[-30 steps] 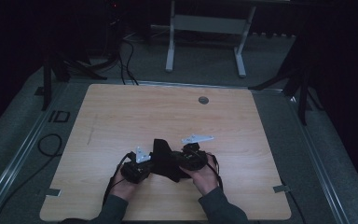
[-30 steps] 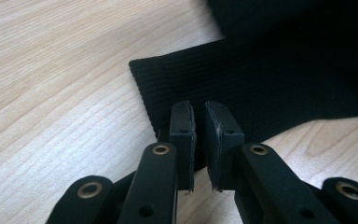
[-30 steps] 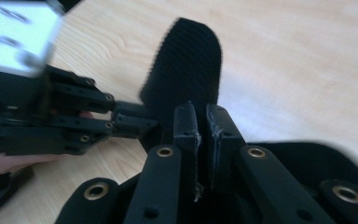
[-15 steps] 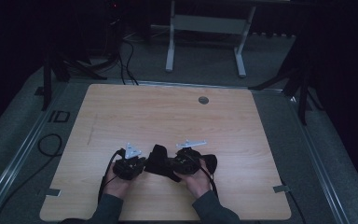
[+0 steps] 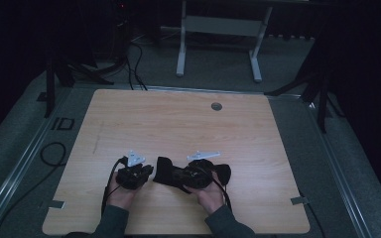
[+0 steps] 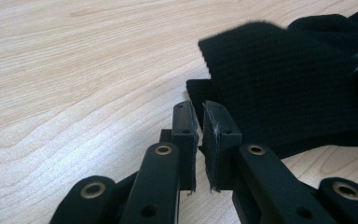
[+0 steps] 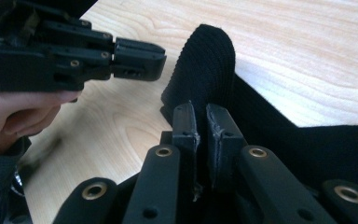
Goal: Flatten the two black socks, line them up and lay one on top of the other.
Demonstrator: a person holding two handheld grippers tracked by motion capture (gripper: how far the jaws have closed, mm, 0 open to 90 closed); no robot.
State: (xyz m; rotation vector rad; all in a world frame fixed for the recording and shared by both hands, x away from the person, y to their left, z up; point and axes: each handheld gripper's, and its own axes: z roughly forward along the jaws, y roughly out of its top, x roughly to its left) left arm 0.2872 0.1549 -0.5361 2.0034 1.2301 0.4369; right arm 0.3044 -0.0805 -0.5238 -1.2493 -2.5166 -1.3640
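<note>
Grippers are sitting near the tabletop's front edge in the high view: I am holding the left gripper just left of the black cloth, and the right gripper is lying across the cloth, which is running left to right. "ID" is reading clearly beside the tabletop's left edge.

Left gripper view: the jaws are standing almost pressed together with a thin gap, pinching nothing, and the cloth is lying just beyond their tips, to the right.

Right gripper view: the jaws are pressed nearly together with cloth under them; I cannot tell whether any is pinched. The left gripper is hovering nearer the cloth's raised end.
</note>
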